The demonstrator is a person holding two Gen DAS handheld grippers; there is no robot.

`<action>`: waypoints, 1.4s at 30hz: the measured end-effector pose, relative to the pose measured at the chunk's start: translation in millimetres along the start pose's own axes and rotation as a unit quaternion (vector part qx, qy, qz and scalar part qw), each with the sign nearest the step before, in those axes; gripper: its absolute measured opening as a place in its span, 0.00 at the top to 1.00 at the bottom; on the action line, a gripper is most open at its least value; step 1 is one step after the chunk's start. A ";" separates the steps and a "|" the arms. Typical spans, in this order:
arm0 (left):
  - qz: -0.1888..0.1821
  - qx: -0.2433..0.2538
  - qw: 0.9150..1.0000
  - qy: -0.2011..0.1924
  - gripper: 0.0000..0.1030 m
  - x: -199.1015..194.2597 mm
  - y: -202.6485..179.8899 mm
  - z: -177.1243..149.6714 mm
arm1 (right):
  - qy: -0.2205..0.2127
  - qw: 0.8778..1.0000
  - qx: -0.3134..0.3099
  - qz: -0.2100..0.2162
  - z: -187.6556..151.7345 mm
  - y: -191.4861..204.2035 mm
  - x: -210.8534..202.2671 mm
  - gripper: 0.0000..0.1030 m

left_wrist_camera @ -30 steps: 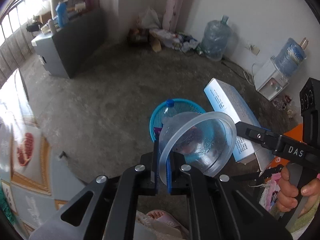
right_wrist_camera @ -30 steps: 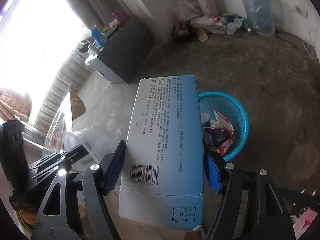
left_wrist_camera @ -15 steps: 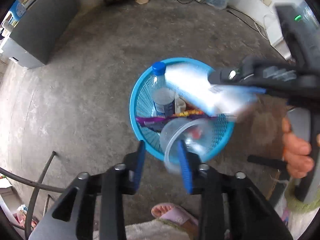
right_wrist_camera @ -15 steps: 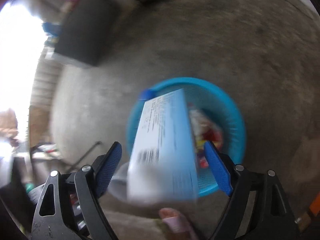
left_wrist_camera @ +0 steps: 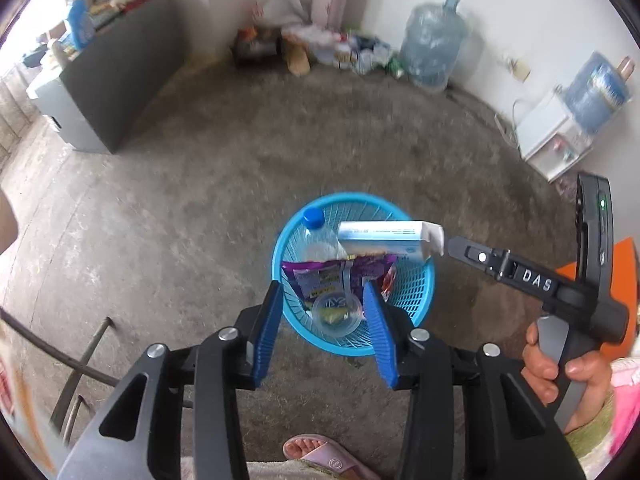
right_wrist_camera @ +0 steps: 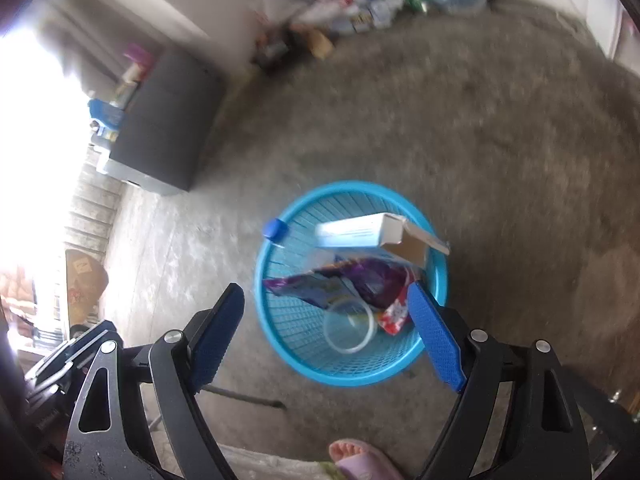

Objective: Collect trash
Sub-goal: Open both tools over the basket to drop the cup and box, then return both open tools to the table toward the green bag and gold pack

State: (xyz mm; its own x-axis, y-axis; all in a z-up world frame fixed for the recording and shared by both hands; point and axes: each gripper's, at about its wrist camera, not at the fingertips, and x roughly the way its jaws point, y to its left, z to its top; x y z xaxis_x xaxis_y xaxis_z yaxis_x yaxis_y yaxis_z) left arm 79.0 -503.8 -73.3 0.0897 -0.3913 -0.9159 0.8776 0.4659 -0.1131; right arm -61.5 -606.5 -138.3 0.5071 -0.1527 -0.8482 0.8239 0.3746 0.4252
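Observation:
A blue mesh waste basket [left_wrist_camera: 416, 280] stands on the concrete floor; it also shows in the right wrist view [right_wrist_camera: 276, 320]. Inside it lie a clear plastic cup [left_wrist_camera: 336, 314] [right_wrist_camera: 349, 330], a blue-and-white carton box [left_wrist_camera: 388, 238] [right_wrist_camera: 372, 232] resting across the rim, a blue-capped water bottle [left_wrist_camera: 314, 222] [right_wrist_camera: 275, 229] and purple snack wrappers [left_wrist_camera: 320, 276] [right_wrist_camera: 340, 280]. My left gripper [left_wrist_camera: 322, 300] is open and empty above the basket's near rim. My right gripper [right_wrist_camera: 326, 304] is open and empty above the basket; its body shows at the right of the left wrist view [left_wrist_camera: 536, 284].
A dark cabinet [left_wrist_camera: 116, 80] stands at the back left. A pile of bags and litter [left_wrist_camera: 320, 48] and a large water jug [left_wrist_camera: 434, 52] sit along the far wall. A white water dispenser [left_wrist_camera: 560, 136] is at the right. A foot in a pink slipper [left_wrist_camera: 320, 454] is below.
Both grippers opened. The clear cup fell from the left gripper and the carton box from the right gripper into the basket. Both grippers pulled back and tilted up.

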 end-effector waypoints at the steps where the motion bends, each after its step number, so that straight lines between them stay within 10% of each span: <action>1: -0.001 -0.007 1.000 -0.014 0.59 -16.3 4.4 -3.6 | -0.009 1.000 -0.008 -0.002 -2.2 5.0 -5.1 0.22; 11: 0.046 -0.058 0.989 -0.131 0.48 -153.6 74.1 -68.5 | -0.074 0.990 -0.116 0.045 -64.1 93.5 -73.1 0.22; 22: 0.130 -0.163 0.951 -0.229 0.40 -274.2 166.4 -182.5 | -0.060 0.967 -0.218 0.114 -114.9 179.0 -101.9 0.22; 32: 0.227 -0.269 0.899 -0.261 0.40 -338.7 249.8 -291.8 | -0.014 0.941 -0.295 0.162 -149.4 250.7 -87.2 0.25; 42: 0.229 -0.324 0.883 -0.250 0.40 -333.2 304.2 -336.4 | 0.061 0.912 -0.344 0.214 -189.6 330.9 -60.4 0.32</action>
State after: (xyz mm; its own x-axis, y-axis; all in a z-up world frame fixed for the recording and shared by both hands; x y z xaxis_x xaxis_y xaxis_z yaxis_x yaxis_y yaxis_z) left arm 157.7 35.3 67.9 0.7048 -0.2698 -0.6560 0.2553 0.9594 -0.1203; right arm 132.6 -299.9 -6.2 0.6789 0.2301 -0.6973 0.1812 0.8678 0.4627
